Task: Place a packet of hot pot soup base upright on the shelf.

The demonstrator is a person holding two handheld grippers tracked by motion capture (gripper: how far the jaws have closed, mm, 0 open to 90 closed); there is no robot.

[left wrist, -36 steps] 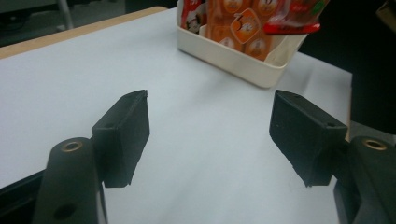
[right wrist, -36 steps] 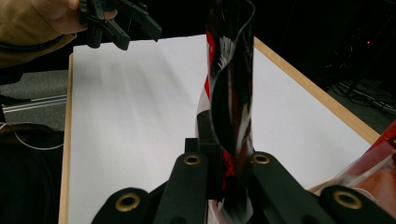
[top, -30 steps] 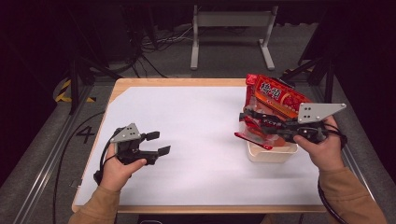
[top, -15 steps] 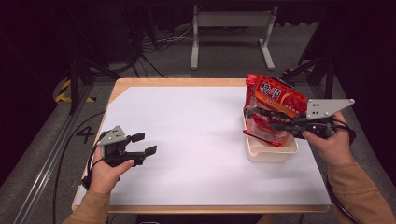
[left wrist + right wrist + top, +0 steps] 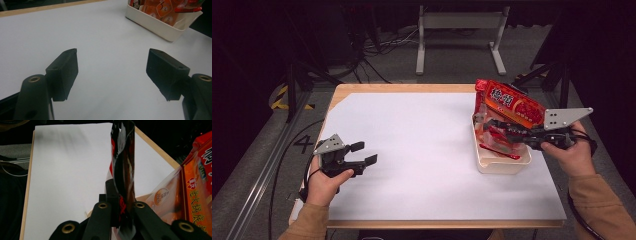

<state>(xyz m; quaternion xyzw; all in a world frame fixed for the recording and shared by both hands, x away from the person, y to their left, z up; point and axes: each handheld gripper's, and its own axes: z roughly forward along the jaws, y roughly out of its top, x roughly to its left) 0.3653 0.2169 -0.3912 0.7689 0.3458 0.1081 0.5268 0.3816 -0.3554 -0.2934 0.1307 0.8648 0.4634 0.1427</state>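
Note:
A white bin (image 5: pixel 504 165) stands at the table's right side with a big red and orange snack bag (image 5: pixel 511 102) leaning in its far end. My right gripper (image 5: pixel 487 125) hovers over the bin, shut on a small dark red packet (image 5: pixel 123 165) that stands up from its jaws. In the right gripper view the right gripper (image 5: pixel 121 208) pinches the packet's lower part, with the snack bag (image 5: pixel 196 187) beside it. My left gripper (image 5: pixel 363 153) stands open low over the paper at the near left, nothing between its jaws. The left gripper (image 5: pixel 112 67) faces the bin (image 5: pixel 160 26).
White paper (image 5: pixel 412 150) covers the wooden table (image 5: pixel 402 88). A red strip (image 5: pixel 499 150) lies in the bin. A metal stand (image 5: pixel 459 30) and cables sit on the floor beyond the table's far edge. Dark floor lies on both sides.
My left gripper has drawn back to the left, toward the near left corner. My right gripper has shifted a little to the right with the packet, over the bin.

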